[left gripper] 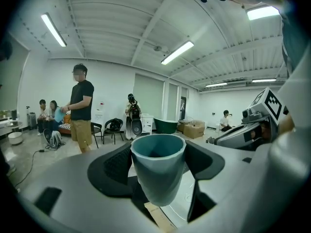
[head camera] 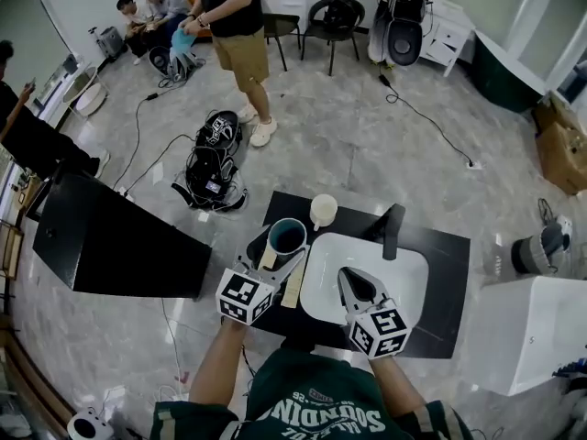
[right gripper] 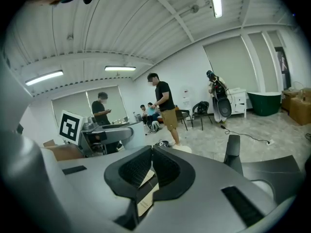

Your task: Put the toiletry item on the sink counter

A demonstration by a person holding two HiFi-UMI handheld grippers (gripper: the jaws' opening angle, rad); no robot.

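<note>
My left gripper (head camera: 278,248) is shut on a teal cup (head camera: 286,236), which stands upright at the left part of the black sink counter (head camera: 449,273). In the left gripper view the teal cup (left gripper: 158,166) fills the gap between the two pads. A flat beige box (head camera: 293,291) lies on the counter beside the white basin (head camera: 408,273). My right gripper (head camera: 349,279) hovers over the basin's left half, shut with nothing in it (right gripper: 149,168). Past its jaws the beige box (right gripper: 146,194) shows.
A cream cup (head camera: 323,211) stands behind the basin's left corner and a black faucet (head camera: 393,231) at its back edge. A black panel (head camera: 110,241) stands left, a white cabinet (head camera: 537,333) right. On the floor beyond are a black backpack (head camera: 213,168), cables, chairs and several people.
</note>
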